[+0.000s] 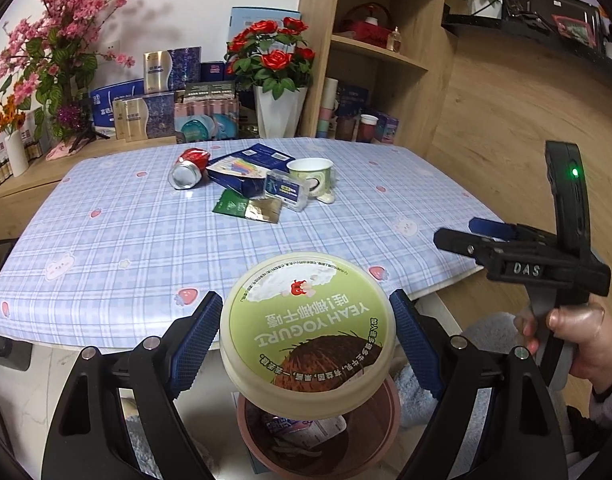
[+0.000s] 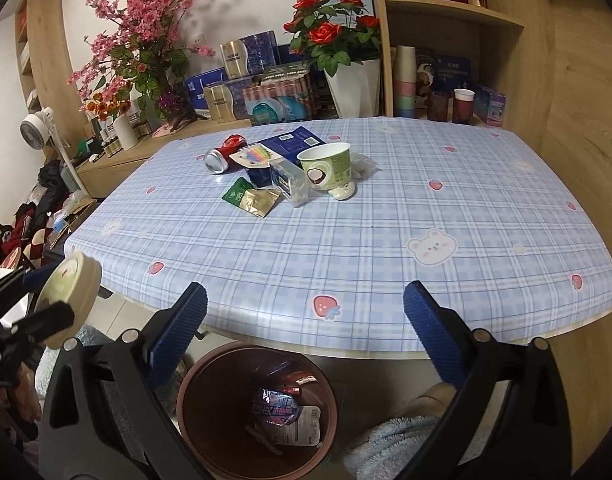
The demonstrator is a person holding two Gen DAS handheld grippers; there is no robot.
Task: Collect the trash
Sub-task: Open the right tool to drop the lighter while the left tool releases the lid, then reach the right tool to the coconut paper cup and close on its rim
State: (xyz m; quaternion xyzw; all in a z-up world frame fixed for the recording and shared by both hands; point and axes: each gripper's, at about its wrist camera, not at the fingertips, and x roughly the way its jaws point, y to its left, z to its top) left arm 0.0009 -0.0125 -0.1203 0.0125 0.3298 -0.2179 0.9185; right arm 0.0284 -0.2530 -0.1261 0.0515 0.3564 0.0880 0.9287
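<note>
My left gripper point(image 1: 306, 320) is shut on a round green yogurt lid point(image 1: 307, 332), its blue pads pressing both edges, above a brown bin point(image 1: 379, 436) beside the table. In the right wrist view the lid point(image 2: 72, 292) shows at the far left. My right gripper point(image 2: 304, 312) stands open and empty over the bin point(image 2: 186, 420), which holds wrappers point(image 2: 284, 416). On the table lie a crushed red can point(image 2: 226, 152), a blue box point(image 2: 290, 144), a yogurt cup point(image 2: 327, 166), a clear plastic case point(image 2: 286, 182) and a green-gold sachet point(image 2: 252, 198).
The checked tablecloth point(image 2: 385, 240) covers the table, whose near edge overhangs the bin. Shelves point(image 2: 445, 12), flower vases point(image 2: 353, 80) and boxes line the back wall. A fan point(image 2: 42, 124) and piled clothes stand at the left. A hand point(image 1: 577, 332) holds the right gripper point(image 1: 465, 234).
</note>
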